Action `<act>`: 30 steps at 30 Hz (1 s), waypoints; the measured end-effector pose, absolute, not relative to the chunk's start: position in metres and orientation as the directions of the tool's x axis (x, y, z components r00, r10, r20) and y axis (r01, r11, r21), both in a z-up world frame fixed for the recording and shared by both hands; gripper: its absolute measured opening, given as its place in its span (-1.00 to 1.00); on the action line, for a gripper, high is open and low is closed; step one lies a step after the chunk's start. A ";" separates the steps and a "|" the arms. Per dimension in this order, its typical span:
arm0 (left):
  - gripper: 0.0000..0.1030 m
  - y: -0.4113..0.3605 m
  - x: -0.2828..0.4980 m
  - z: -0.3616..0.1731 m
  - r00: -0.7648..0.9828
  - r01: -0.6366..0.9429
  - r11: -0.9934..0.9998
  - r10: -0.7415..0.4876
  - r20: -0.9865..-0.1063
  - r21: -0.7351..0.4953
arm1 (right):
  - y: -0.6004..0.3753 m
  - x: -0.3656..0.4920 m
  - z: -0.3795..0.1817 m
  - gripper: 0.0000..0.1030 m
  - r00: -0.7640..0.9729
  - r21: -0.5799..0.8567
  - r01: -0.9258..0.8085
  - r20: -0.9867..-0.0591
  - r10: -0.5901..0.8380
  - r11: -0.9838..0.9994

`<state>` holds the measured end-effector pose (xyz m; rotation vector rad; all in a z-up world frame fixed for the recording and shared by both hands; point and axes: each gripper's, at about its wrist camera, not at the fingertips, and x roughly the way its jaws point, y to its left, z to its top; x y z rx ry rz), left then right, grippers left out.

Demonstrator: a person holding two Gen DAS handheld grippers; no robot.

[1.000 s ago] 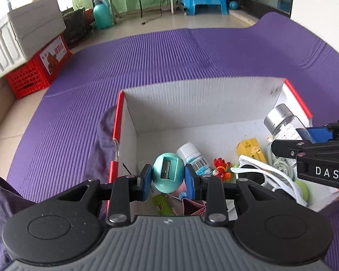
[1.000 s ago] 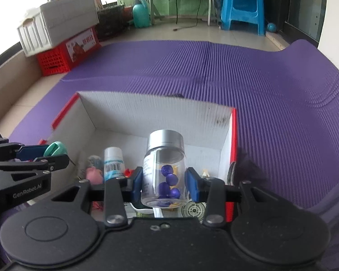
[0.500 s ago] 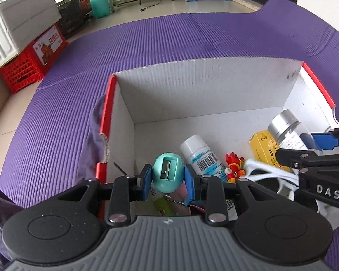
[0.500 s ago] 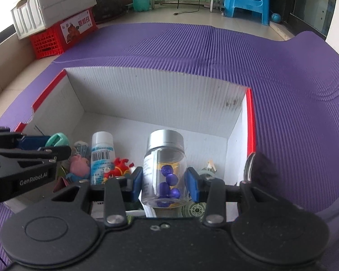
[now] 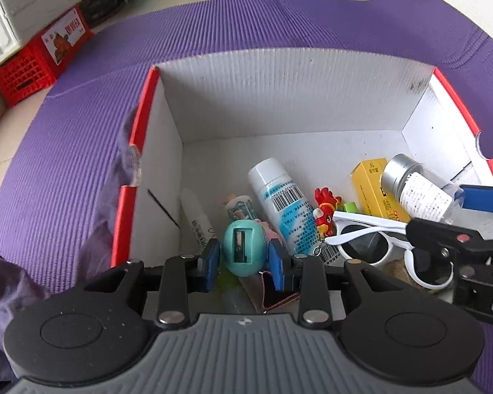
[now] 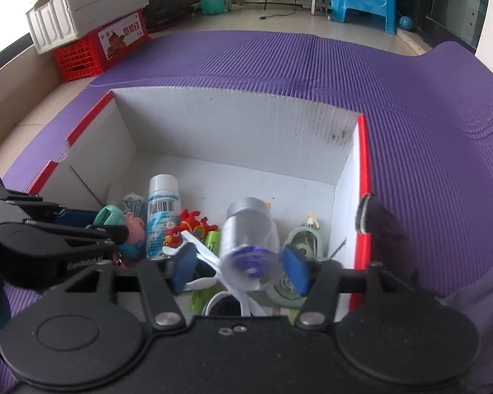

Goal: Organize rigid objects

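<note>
Purple ribbed mat (image 5: 82, 124) underneath everything, running out of view on all sides. On it, a white cardboard box with red edges (image 5: 279, 98), near wall hidden behind both tools. Left hand-held gripper (image 5: 243, 259) low over the box's left near corner, blue pads clenched on a teal egg-shaped pencil sharpener (image 5: 244, 249), blade slot facing the camera. Right hand-held gripper (image 6: 240, 267) released, pads spread wide either side of a clear jar with a silver lid (image 6: 249, 249), blurred, tipped with its base toward the lens; whether touching either pad, impossible to tell. Inside the box: white sunglasses (image 5: 371, 246), partly covered by the right tool; white spray bottle (image 5: 282, 210) lying flat; yellow carton (image 5: 374, 193), half behind the jar; red rooster toy (image 5: 325, 210). Beneath the sharpener, pink and green bits too cluttered to identify.
</note>
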<state>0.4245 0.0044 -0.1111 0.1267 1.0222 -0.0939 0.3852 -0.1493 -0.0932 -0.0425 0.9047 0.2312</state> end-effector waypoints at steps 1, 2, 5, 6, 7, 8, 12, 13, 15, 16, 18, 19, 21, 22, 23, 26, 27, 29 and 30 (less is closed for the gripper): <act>-0.39 0.005 0.422 -0.108 0.520 0.136 0.989 -0.021 -0.854 0.058 | -0.151 0.382 -0.091 0.22 0.595 0.064 -0.217 -0.782 0.185 0.974; -0.39 0.006 0.419 -0.106 0.519 0.133 0.990 -0.027 -0.854 0.050 | -0.152 0.379 -0.089 0.22 0.597 0.070 -0.218 -0.780 0.189 0.973; 0.01 0.009 0.409 -0.096 0.526 0.123 0.992 -0.040 -0.850 0.029 | -0.156 0.368 -0.082 0.23 0.603 0.082 -0.220 -0.772 0.202 0.972; 0.21 0.009 0.405 -0.091 0.537 0.121 0.992 -0.044 -0.842 0.025 | -0.157 0.363 -0.078 0.24 0.607 0.086 -0.223 -0.767 0.207 0.971; 0.25 0.009 0.399 -0.085 0.553 0.119 0.993 -0.047 -0.832 0.023 | -0.158 0.360 -0.075 0.25 0.610 0.090 -0.226 -0.763 0.213 0.970; 0.25 0.009 0.395 -0.082 0.561 0.118 0.993 -0.049 -0.827 0.021 | -0.158 0.355 -0.071 0.25 0.614 0.095 -0.229 -0.758 0.220 0.969; 0.26 0.010 0.379 -0.067 0.569 0.114 0.994 -0.061 -0.820 0.004 | -0.159 0.338 -0.056 0.39 0.632 0.101 -0.242 -0.738 0.235 0.965; 0.26 0.010 0.376 -0.063 0.572 0.116 0.993 -0.061 -0.818 0.007 | -0.159 0.335 -0.052 0.41 0.635 0.104 -0.246 -0.734 0.241 0.964; 0.26 0.010 0.368 -0.057 0.583 0.110 0.994 -0.051 -0.811 0.016 | -0.160 0.327 -0.044 0.43 0.643 0.108 -0.252 -0.724 0.250 0.962; 0.26 0.011 0.363 -0.052 0.590 0.107 0.994 -0.051 -0.806 0.016 | -0.160 0.322 -0.039 0.46 0.648 0.114 -0.255 -0.717 0.257 0.960; 0.26 0.012 0.354 -0.044 0.598 0.105 0.994 -0.059 -0.800 0.005 | -0.161 0.313 -0.032 0.51 0.657 0.120 -0.261 -0.705 0.267 0.958; 0.26 0.012 0.350 -0.041 0.603 0.104 0.995 -0.060 -0.795 0.004 | -0.161 0.309 -0.028 0.53 0.660 0.120 -0.265 -0.700 0.271 0.957; 0.28 0.011 0.341 -0.033 0.617 0.102 0.995 -0.055 -0.785 0.011 | -0.161 0.299 -0.023 0.55 0.666 0.121 -0.274 -0.692 0.278 0.954; 0.41 0.011 0.335 -0.029 0.627 0.102 0.995 -0.053 -0.777 0.015 | -0.161 0.295 -0.020 0.55 0.668 0.121 -0.276 -0.689 0.281 0.953; 0.49 0.011 0.330 -0.025 0.638 0.102 0.995 -0.051 -0.769 0.018 | -0.161 0.290 -0.018 0.56 0.671 0.125 -0.280 -0.684 0.287 0.952; 0.61 0.011 0.314 -0.014 0.670 0.100 0.995 -0.051 -0.741 0.022 | -0.162 0.276 -0.009 0.65 0.685 0.127 -0.286 -0.666 0.296 0.950; 0.61 0.011 0.309 -0.010 0.675 0.099 0.995 -0.050 -0.736 0.023 | -0.162 0.272 -0.007 0.67 0.689 0.126 -0.290 -0.660 0.299 0.949; 0.61 0.012 0.300 -0.005 0.685 0.099 0.995 -0.051 -0.726 0.023 | -0.162 0.263 -0.002 0.72 0.695 0.126 -0.297 -0.651 0.305 0.947; 0.61 0.012 0.296 -0.003 0.692 0.099 0.995 -0.052 -0.720 0.024 | -0.162 0.259 0.000 0.74 0.700 0.125 -0.296 -0.647 0.304 0.947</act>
